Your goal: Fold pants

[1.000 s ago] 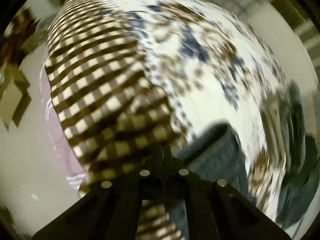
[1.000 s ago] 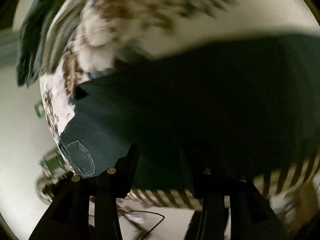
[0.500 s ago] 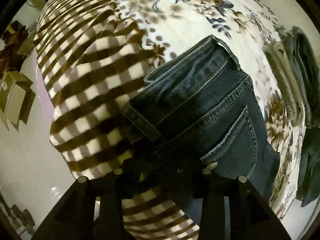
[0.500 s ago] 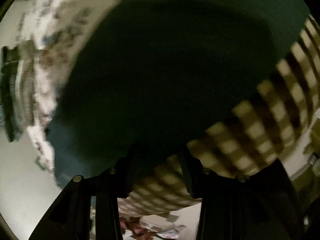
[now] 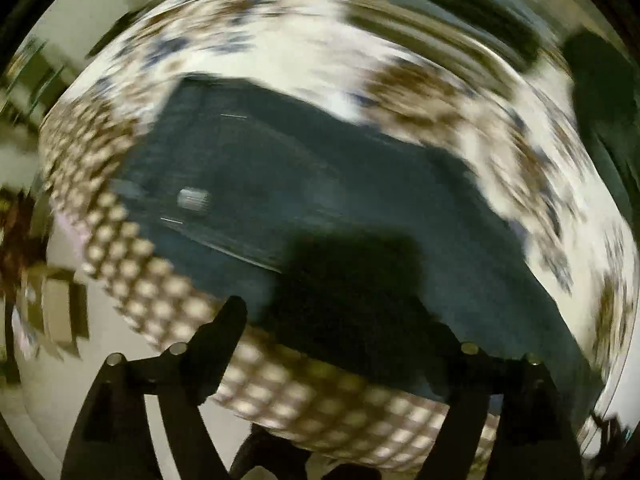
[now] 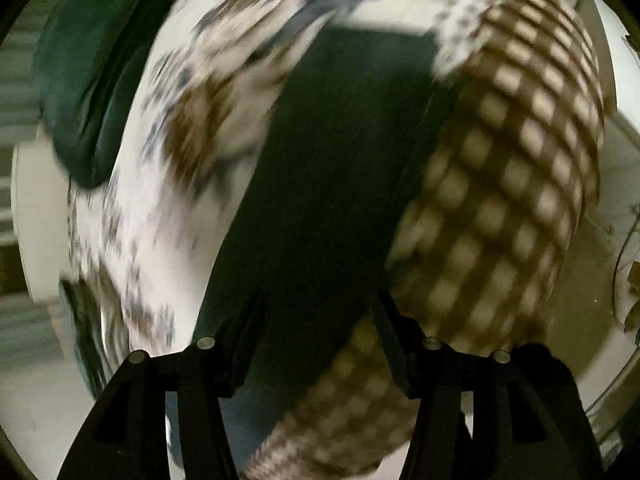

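Dark blue jeans [image 5: 280, 184] lie flat on a bed cover with a floral part and a brown checked part; both views are blurred by motion. A grey label shows on the jeans in the left wrist view. My left gripper [image 5: 340, 320] is open, its fingers wide apart above the near edge of the jeans, holding nothing. The jeans [image 6: 332, 160] run away from my right gripper [image 6: 320, 312], which is open with its fingers on either side of the near end of the cloth.
The floral cover [image 5: 440, 92] and checked cover [image 5: 160, 292] fill the bed. A pile of dark and striped folded clothes [image 5: 460, 28] lies at the far edge; it shows dark green in the right wrist view [image 6: 84, 88]. Pale floor lies beyond.
Both grippers have opened and let go of the jeans. The jeans now lie spread on the bed. Both cameras have pulled back and swung.
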Available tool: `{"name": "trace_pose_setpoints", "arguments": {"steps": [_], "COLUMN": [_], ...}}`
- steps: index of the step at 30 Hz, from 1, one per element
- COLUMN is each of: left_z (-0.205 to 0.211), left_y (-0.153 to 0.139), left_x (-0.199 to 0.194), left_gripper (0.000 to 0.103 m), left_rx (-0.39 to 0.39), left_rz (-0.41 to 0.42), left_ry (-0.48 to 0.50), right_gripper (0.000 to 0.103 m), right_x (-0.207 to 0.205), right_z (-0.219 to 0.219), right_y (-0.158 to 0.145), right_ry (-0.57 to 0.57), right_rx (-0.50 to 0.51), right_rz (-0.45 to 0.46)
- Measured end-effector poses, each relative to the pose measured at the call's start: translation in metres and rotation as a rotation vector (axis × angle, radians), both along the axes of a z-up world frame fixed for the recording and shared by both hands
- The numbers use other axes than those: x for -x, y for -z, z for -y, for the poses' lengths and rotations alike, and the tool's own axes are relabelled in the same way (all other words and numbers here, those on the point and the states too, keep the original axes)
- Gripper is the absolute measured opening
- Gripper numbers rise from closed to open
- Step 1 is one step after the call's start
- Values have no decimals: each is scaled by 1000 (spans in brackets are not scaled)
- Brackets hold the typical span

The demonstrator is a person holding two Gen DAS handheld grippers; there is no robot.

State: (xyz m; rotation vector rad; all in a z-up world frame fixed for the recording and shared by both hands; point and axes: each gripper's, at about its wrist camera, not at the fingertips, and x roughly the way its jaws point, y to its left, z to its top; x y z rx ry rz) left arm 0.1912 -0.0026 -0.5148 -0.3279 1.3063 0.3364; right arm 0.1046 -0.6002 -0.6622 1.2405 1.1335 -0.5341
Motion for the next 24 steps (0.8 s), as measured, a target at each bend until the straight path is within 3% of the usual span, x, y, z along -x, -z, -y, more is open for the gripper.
{"name": "trace_pose_setpoints", "arguments": {"steps": [3, 8, 15, 16, 18, 19, 24], "left_z": [68, 160, 230, 236, 240, 240, 238], "left_y": [14, 32, 67, 74, 84, 87, 94], "left_x": [-8, -21, -30, -30, -31, -32, -37], "left_gripper": [79, 80, 80, 80, 80, 80, 86], "left_rx": [28, -23, -119, -134, -142, -145, -150], "left_rz": [-24, -64, -150, -173, -199, -206, -223], "left_ry": [58, 160, 312, 325, 333, 326, 308], "right_gripper": [58, 58, 58, 56, 33, 6, 5], "right_x": [-4, -7, 3, 2, 4, 1, -2], "right_z": [38, 75, 114, 117, 121, 121, 122], "right_y": [17, 24, 29, 29, 23, 22, 3], "right_ry": [17, 101, 176, 169, 137, 113, 10], "right_rx": [-33, -27, -9, 10, 74, 94, 128], "right_rz": [31, 98, 135, 141, 126, 125, 181]}}
